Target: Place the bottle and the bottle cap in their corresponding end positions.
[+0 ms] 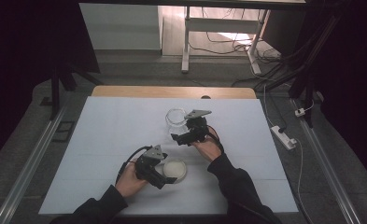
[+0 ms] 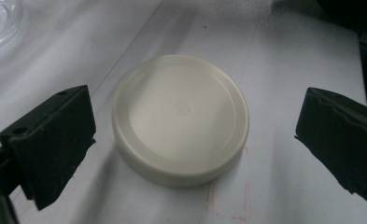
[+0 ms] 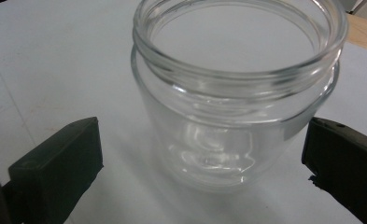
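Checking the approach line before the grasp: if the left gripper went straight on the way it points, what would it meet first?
Most likely the round cream plastic lid lying flat on the white table cover. The left gripper has its jaws open, one on each side of the lid, apparently not touching it.

Lab: camera stands point(image 1: 307, 70), trailing cables point(image 1: 246, 46)

Surface point(image 1: 125, 121): wooden top under a white sheet, bare wood strip along the far edge. Floor point(image 1: 139, 70): grey carpet, with a pale patch of light beyond. Metal rails point(image 1: 31, 158) flank the surface on both sides. White frame legs point(image 1: 186, 42) stand behind, loose cables point(image 1: 228, 44) trailing between them. White power strip point(image 1: 284, 136) lies on the floor at right, its cord running back. Black curtains point(image 1: 27, 42) darken both sides.
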Available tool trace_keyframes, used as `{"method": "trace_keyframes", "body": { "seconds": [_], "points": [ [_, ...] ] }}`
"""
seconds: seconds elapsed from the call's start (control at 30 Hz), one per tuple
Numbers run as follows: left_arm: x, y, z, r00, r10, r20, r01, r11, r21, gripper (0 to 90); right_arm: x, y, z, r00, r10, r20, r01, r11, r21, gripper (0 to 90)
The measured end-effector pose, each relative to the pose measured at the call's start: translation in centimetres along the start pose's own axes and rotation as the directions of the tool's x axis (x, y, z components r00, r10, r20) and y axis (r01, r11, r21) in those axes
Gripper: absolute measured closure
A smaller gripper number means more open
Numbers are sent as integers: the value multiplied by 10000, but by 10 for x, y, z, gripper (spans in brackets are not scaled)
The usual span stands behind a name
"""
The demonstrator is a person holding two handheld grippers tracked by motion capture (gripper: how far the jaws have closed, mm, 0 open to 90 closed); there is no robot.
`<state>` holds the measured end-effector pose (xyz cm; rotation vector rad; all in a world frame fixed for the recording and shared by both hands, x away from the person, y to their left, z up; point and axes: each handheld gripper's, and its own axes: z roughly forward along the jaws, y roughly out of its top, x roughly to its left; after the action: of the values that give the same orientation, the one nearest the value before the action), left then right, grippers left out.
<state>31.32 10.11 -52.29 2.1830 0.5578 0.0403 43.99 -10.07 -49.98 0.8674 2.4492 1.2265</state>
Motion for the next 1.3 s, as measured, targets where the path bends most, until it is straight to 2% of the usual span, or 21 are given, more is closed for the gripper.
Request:
{"method": "trace_keyframes", "body": {
  "seconds": [0.17, 0.3, 0.43, 0.63, 0.93, 1.3],
  "points": [
    [3, -3, -11, 9997, -263, 13, 263, 9995, -194, 0, 4, -2, -6, 9998, 150, -151, -150, 9999, 5, 0],
    [5, -5, -16, 9986, -458, 256, 464, 9986, -247, 0, 8, -4, -9, 9995, 165, -268, -164, 9998, 61, 0],
    [7, -7, -21, 9985, -534, 125, 536, 9985, -108, 1, 12, -8, -13, 9989, 107, -449, -99, 9998, 175, 0],
    [9, -13, -29, 9973, -739, 14, 739, 9973, 44, 0, 17, -10, -22, 9982, 32, -602, -28, 10000, 66, 0],
    [7, -21, -47, 9937, -1122, -19, 1122, 9935, -172, 0, 27, -16, -35, 9972, -99, -736, 101, 9999, 27, 0],
    [3, -34, -67, 9909, -1292, -373, 1278, 9911, -384, 0, 39, -27, -58, 9954, -140, -944, 137, 9999, -34, 0]
  ]
}}
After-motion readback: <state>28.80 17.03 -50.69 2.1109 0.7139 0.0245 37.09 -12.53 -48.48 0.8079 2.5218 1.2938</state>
